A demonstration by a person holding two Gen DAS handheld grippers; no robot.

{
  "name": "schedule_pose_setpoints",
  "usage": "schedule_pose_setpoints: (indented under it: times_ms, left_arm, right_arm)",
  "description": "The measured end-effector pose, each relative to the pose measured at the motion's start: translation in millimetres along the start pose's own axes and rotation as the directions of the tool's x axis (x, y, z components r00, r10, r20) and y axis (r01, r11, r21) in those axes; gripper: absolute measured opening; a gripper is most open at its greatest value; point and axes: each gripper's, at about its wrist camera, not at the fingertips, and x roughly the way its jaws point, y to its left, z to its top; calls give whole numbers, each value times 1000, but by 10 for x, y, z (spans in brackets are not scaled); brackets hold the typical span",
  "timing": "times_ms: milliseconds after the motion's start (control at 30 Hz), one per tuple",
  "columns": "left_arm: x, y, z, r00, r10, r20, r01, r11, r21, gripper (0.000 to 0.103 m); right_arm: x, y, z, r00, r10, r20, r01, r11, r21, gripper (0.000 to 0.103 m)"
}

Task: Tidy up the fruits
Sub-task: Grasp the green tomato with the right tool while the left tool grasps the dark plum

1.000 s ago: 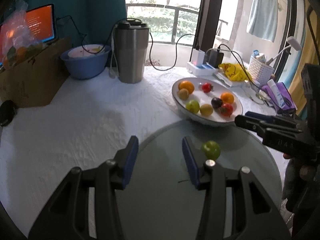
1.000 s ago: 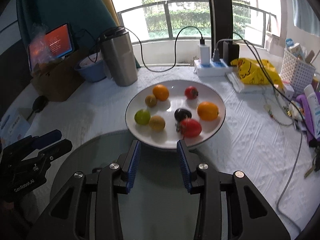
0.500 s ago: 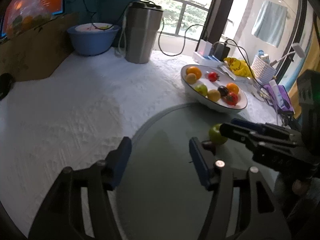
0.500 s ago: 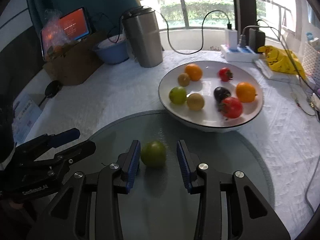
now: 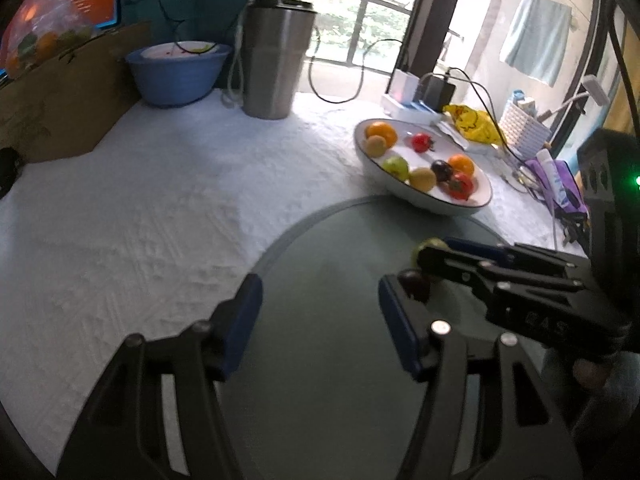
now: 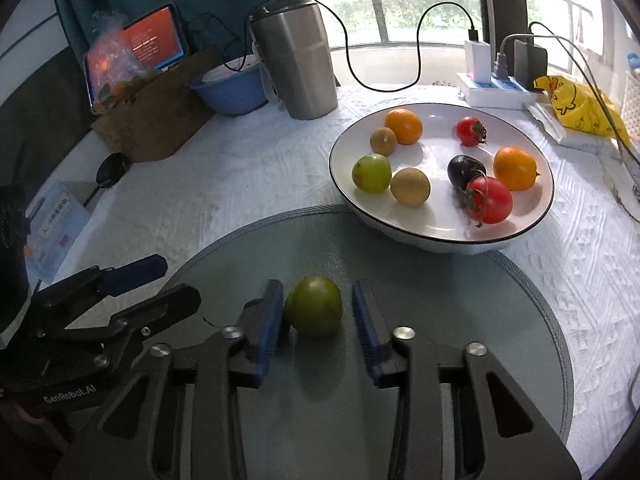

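Since a second ago your right gripper point(image 6: 316, 320) has come down around the round green tomato point(image 6: 314, 311), which was out of its view then. The fruit is dull green, smooth and whole, resting on the round grey-green glass mat point(image 6: 460, 280). It sits between the blue pads, touching the left one, the right just clear. Your left gripper point(image 5: 320, 316) hangs empty, jaws apart.

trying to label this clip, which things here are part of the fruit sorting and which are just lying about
Part of the job:
- green fruit on the glass mat, between the right hand-held gripper pads
- white plate of fruit
- left hand-held gripper, open, nothing in it

Just lying about:
- steel tumbler
- blue bowl
- cardboard box
- power strip
- yellow bag
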Motion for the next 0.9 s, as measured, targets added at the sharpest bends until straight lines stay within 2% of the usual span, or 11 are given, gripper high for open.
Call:
schedule_pose_setpoints:
  times_ms: [300,633,767,833,900]
  left_arm:
    - [65,-302,31,999,-36,-17,37,997,70,62]
    - [284,-467,55,998,-24,-58,31,990,135,62]
    - [370,-467,50,996,-27,-82,37,991,131,61]
    - [375,-484,53,997,-23,-79,34,989,143,50]
    - [381,-491,57,996,-24,-81,36,988,151,46]
  right_arm:
    - [-163,-80,-9,999,8,38,-8,1000,0,30]
    - [-343,-413,-78,996,-69,54,67,997,31,30]
    - [-331,-477,-99,996,-82,46,80,996,36,30]
    - [-314,-477,-98,996,-81,42,80,996,32,30]
    - [-285,-465,-96,996,-85,37,84,996,22,30]
